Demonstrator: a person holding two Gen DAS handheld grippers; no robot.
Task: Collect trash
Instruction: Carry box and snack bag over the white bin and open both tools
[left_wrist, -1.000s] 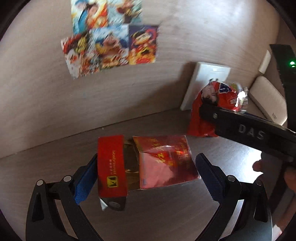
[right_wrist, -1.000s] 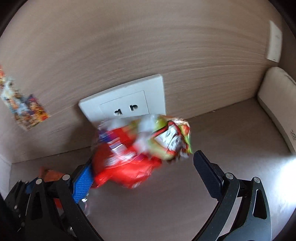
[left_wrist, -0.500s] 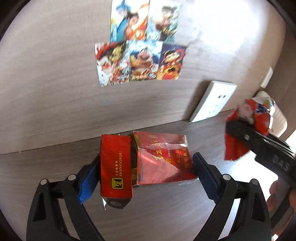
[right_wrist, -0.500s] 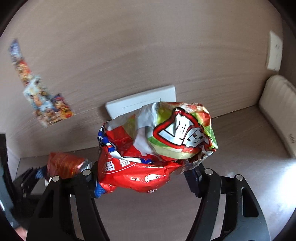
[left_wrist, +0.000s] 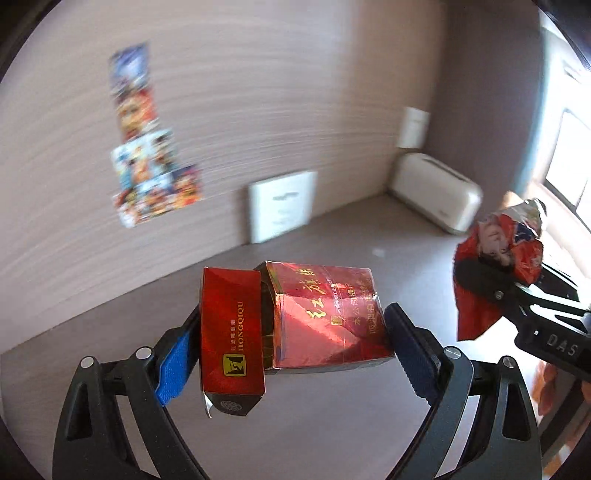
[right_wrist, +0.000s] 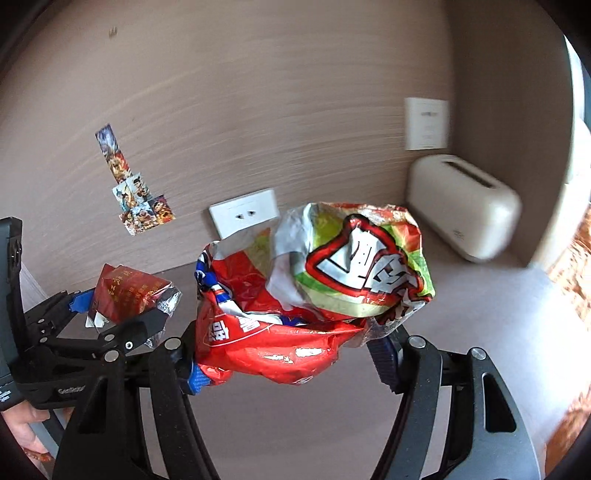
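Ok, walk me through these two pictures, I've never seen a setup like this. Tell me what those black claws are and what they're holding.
No robot here: a person carries a two-finger hand-held gripper in each hand, and each has a wide-angle camera looking along its fingers. The left wrist view shows the left hand-held gripper clamped on an opened red cigarette pack. The right wrist view shows the right hand-held gripper gripping a crumpled snack bag. Each tool also appears at the edge of the other's picture. Both are lifted above a wooden surface; a cream toaster stands in the corner, and a wall socket and stickers are behind.
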